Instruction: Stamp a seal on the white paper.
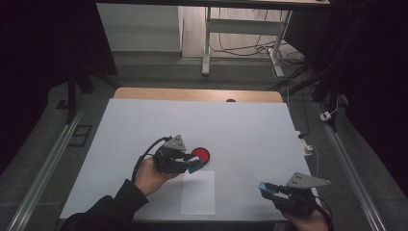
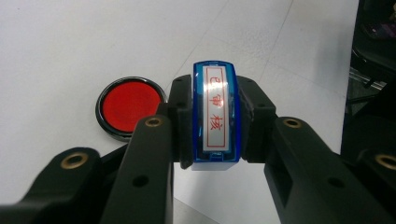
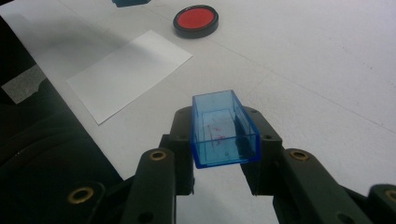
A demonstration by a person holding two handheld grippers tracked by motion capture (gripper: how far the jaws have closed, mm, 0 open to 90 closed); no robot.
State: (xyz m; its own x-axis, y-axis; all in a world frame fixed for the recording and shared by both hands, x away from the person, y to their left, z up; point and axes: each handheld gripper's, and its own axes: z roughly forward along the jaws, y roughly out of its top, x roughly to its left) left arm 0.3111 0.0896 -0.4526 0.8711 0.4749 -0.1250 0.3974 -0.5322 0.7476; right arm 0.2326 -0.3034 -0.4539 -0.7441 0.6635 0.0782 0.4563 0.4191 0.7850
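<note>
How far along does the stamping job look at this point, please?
Done: the stamp's blue cap is off, clamped in the right gripper. In hand: the left gripper grips the blue stamp beside the open red ink pad. Left: the white paper slip looks unmarked, so inking, by my guess, and stamping remain.

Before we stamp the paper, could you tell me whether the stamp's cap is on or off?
Off: the right gripper holds the blue cap, the left gripper the stamp.
</note>
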